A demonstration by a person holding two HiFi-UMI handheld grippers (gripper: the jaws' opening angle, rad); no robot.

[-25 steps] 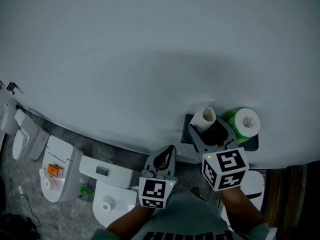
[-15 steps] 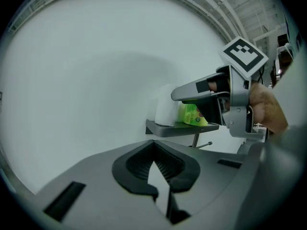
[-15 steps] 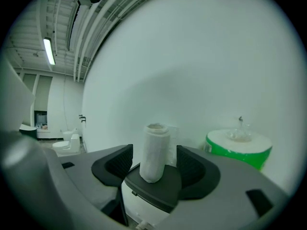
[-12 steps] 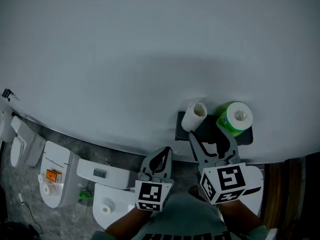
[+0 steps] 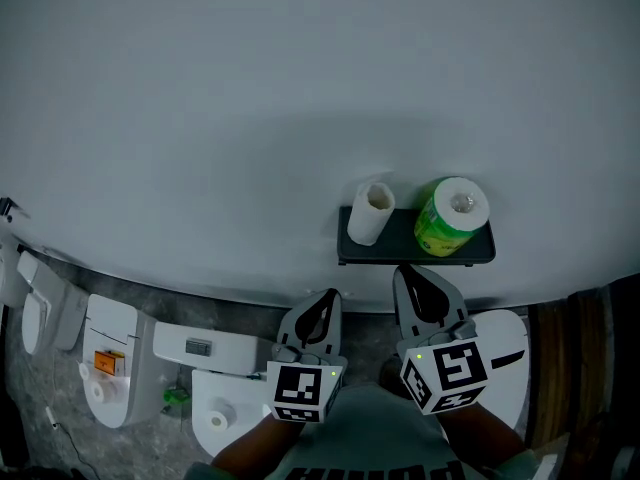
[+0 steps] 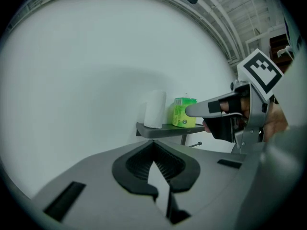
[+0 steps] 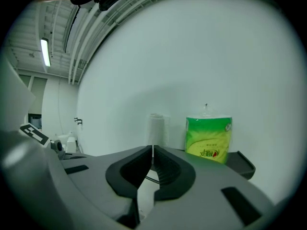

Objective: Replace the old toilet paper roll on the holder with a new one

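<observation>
Right gripper (image 5: 410, 273) has pulled back from the dark wall shelf (image 5: 398, 244) toward the frame bottom; its jaws have just closed, empty. Plain white toilet paper roll (image 5: 372, 213) now stands released on the shelf, left of the green-wrapped new roll (image 5: 450, 218). Left gripper (image 5: 328, 296) closed, empty.

Grey left gripper (image 5: 328, 299) and right gripper (image 5: 409, 274): black-lined jaws, marker cubes (image 5: 303, 390) (black-and-white squares).

A plain white wall (image 5: 300, 98) fills most of the head view. At its foot, on speckled grey floor (image 5: 185, 303), stand white toilets (image 5: 235, 353), one bearing an orange label (image 5: 104, 363). Beside them lies a small green object (image 5: 176, 396), perhaps a bottle. Dark wooden panelling (image 5: 590, 368) adjoins the wall's right end.
</observation>
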